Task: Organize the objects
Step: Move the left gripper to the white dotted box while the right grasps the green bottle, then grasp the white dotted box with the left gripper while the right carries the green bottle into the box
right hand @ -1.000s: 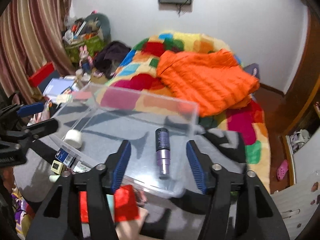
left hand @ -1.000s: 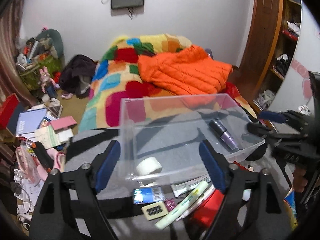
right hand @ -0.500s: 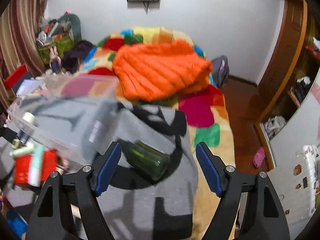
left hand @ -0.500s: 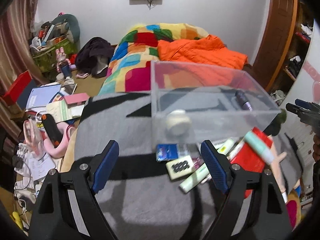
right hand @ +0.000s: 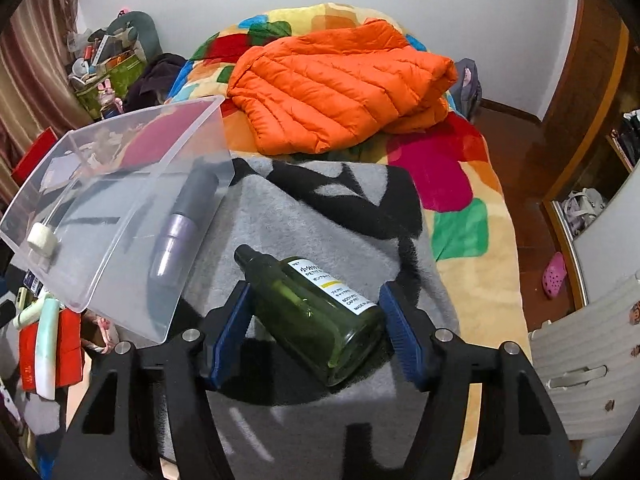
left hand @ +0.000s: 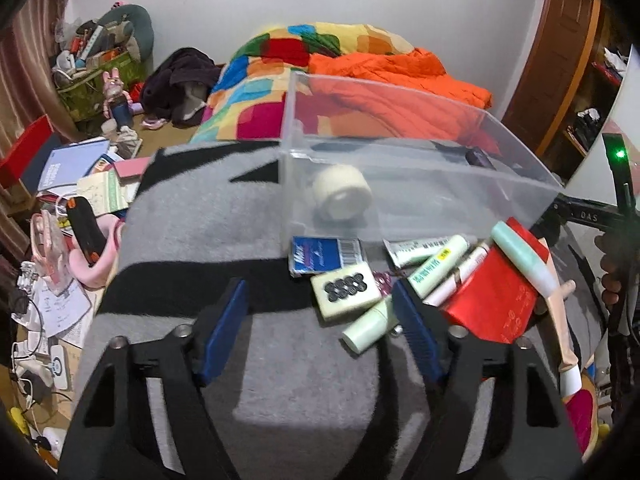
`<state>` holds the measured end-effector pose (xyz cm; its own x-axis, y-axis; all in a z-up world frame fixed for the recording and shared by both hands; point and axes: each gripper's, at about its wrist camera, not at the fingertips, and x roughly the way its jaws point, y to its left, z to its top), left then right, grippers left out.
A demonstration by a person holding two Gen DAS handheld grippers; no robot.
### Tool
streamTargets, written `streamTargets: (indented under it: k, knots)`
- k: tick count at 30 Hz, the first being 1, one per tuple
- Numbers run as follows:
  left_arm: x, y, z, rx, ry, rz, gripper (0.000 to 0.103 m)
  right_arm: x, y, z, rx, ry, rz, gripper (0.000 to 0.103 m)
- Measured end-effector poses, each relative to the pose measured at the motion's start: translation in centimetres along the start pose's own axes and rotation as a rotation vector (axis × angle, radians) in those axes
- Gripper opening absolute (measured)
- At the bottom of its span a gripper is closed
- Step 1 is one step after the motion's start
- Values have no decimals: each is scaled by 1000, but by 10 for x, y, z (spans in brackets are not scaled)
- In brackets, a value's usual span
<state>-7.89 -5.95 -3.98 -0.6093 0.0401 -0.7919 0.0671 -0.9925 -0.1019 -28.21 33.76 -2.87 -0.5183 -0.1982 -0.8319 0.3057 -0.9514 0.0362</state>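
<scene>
The right gripper [right hand: 316, 328], jaws closing, straddles the green bottle [right hand: 316, 312] lying askew toward eleven o'clock; the round glass could squirt out. The left gripper [left hand: 320, 320], closing on nothing, may nudge the tile [left hand: 346, 289] at one o'clock.

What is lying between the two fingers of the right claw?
In the right wrist view, a green bottle lies on its side between the closing fingers of the right claw.

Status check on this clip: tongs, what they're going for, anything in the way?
Right tongs closing around green bottle, pads not yet touching. Left tongs closing, nothing gripped, mahjong tile just ahead. Clear bin unobstructed.
</scene>
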Motion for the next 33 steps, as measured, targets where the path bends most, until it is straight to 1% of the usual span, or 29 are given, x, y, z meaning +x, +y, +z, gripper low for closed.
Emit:
streamTargets:
  k: [2, 4, 6, 7, 8, 15, 21, 24, 28, 30, 33]
  knots:
    - [4, 2, 0, -20, 4, -22, 68, -2, 1, -2, -7, -12, -10, 61]
    - [5, 3, 1, -38, 1, -44, 62, -6, 3, -4, -10, -22, -17, 61]
    - [7, 3, 1, -43, 1, -65, 47, -11, 4, -7, -9, -27, -14, 61]
    - [8, 3, 1, -43, 5, -74, 42, -14, 5, -9, -7, -32, -12, 61]
    - [9, 2, 0, -43, 9, -80, 36, -17, 6, -10, -6, -36, -12, 61]
    - [3, 1, -6, -51, -14, -63, 34, -50, 11, -23, -9, -95, -10, 61]
    - [-21, 3, -2, -53, -72, -43, 33, -83, 20, -29, 20, -163, 22, 61]
    - [-36, 4, 5, -52, -115, -40, 33, -100, 27, -27, 19, -211, 31, 61]
    - [-54, 5, 17, -45, -167, -45, 33, -120, 36, -18, 15, -266, 72, 61]
    - [-61, 6, 26, -41, -191, -48, 33, -124, 43, -13, 5, -282, 86, 61]
    - [-69, 3, 40, -33, -226, -63, 33, -121, 55, -5, -7, -275, 118, 61]
